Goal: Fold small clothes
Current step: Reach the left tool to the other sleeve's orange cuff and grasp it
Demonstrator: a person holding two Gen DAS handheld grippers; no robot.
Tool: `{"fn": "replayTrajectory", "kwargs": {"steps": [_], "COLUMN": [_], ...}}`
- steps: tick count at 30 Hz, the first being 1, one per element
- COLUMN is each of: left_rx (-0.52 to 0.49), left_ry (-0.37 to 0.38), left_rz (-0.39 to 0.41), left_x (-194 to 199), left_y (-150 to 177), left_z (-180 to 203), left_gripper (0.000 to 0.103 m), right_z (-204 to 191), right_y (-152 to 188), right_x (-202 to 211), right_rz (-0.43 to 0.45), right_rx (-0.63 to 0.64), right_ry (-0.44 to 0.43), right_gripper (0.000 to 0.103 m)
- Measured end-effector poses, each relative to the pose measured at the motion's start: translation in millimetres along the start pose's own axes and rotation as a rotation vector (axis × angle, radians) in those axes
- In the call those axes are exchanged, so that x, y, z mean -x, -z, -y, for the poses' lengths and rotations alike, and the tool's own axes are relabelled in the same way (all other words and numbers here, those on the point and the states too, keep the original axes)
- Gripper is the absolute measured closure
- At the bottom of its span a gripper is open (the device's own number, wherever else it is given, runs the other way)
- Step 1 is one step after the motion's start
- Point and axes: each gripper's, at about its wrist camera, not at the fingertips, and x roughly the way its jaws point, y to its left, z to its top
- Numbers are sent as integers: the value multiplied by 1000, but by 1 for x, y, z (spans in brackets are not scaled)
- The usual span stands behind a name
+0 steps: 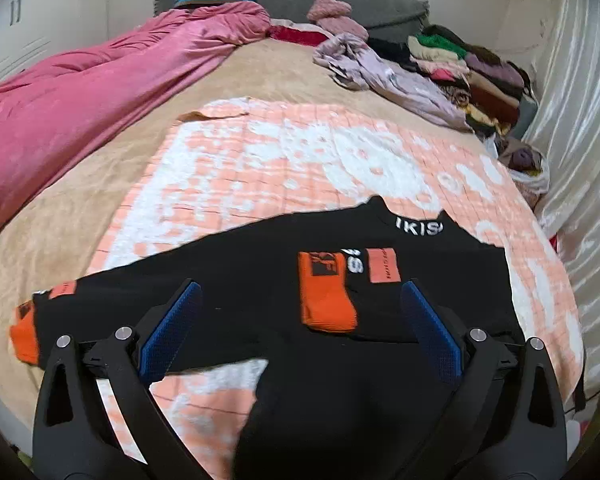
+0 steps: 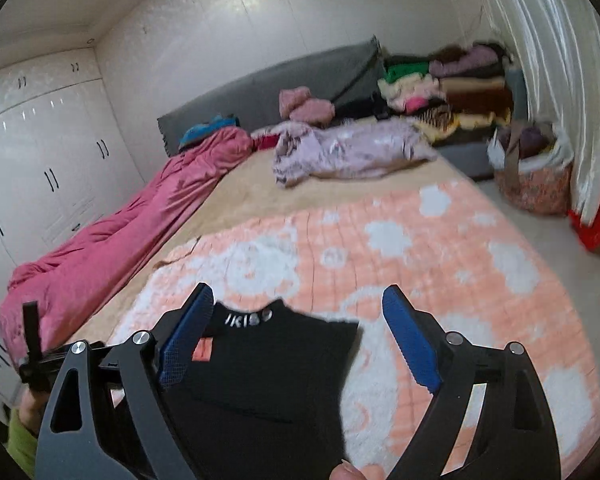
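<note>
Here, a black long-sleeved top with orange cuffs and white lettering (image 1: 260, 292) lies flat on the peach-and-white quilted blanket (image 1: 260, 168) at the near end of the bed; one orange cuff (image 1: 326, 292) is folded across its middle; the left gripper (image 1: 300, 320) hovers above it, fingers (image 1: 172, 328) spread and empty; the right gripper (image 2: 300, 336) likewise stands wide, nothing pinched; a pink duvet (image 1: 80, 96) lies far left.

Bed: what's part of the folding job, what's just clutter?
Job: black top with orange cuffs, lying on the peach blanket.
Clutter: pink duvet, lilac garment, stacked clothes, basket.
</note>
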Motion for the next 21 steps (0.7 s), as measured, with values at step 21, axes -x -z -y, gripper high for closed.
{"fn": "replayTrajectory", "kwargs": {"steps": [21], "left_rx": [252], "left_ry": [-219], "left_rz": [-14], "left_x": [36], "left_y": [43], "left_z": [-169], "left_gripper": [10], "right_z": [-138], "right_y": [65], "right_x": [-94], "right_rz": [-200], "right_rx": [211], "right_ry": [-257], "right_gripper": [17]}}
